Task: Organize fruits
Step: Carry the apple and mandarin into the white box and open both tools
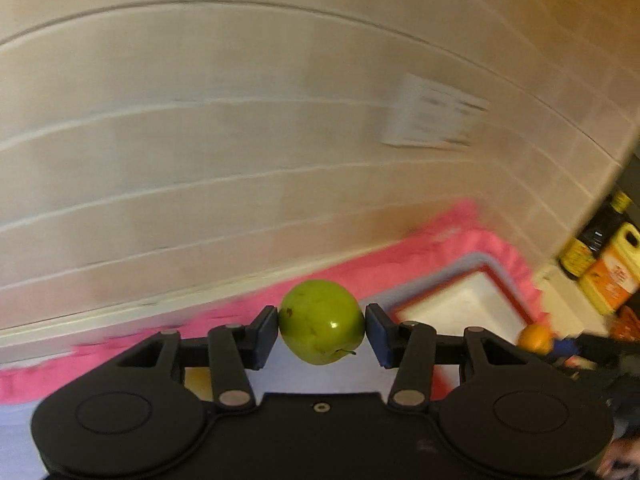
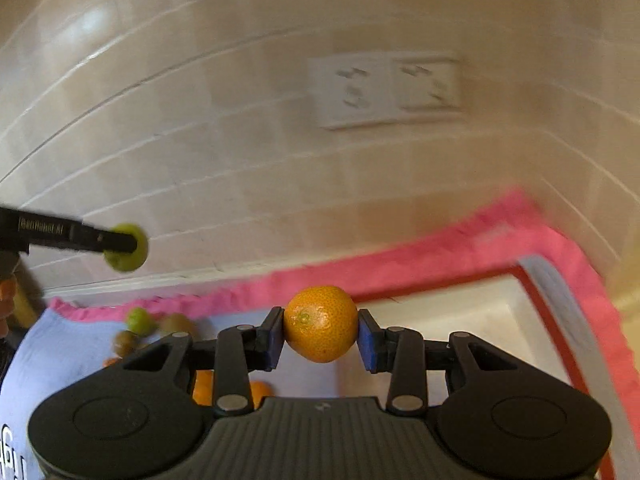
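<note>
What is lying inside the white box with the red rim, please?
The visible part of the white box shows only its bare white interior. The right gripper, shut on the orange, covers the near corner, so that part cannot be checked.

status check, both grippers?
Left gripper shut on green apple. Right gripper shut on orange. Both held above white tray. Nothing in the way.
</note>
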`<control>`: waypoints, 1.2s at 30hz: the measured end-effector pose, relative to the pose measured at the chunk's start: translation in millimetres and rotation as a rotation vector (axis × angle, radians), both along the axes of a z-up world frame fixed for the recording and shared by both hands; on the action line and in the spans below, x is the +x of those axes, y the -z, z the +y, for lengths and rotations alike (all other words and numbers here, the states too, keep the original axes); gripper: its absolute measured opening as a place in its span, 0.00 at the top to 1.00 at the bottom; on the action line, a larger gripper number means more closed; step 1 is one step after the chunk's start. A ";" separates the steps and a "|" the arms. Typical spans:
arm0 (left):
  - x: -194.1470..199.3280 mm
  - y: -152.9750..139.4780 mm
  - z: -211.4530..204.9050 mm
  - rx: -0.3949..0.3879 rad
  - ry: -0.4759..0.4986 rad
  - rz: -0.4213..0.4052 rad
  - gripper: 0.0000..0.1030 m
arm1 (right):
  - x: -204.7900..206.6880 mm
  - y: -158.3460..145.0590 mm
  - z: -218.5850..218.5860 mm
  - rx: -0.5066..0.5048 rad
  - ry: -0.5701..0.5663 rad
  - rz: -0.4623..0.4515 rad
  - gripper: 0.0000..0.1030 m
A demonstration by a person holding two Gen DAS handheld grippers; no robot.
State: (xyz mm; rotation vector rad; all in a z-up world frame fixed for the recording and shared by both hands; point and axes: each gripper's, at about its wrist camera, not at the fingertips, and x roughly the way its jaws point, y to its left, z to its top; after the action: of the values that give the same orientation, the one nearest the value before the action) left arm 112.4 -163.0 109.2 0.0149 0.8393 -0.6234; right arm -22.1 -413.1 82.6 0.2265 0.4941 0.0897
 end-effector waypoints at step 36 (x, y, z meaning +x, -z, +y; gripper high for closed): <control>-27.7 77.9 -195.6 0.224 0.174 0.093 0.22 | -13.9 90.0 -81.6 0.119 0.154 0.257 0.30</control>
State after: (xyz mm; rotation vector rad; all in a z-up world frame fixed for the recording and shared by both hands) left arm 84.7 -358.6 31.3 0.2664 1.0023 -0.6941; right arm -36.0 -494.8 -7.4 0.3951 0.7254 -0.0615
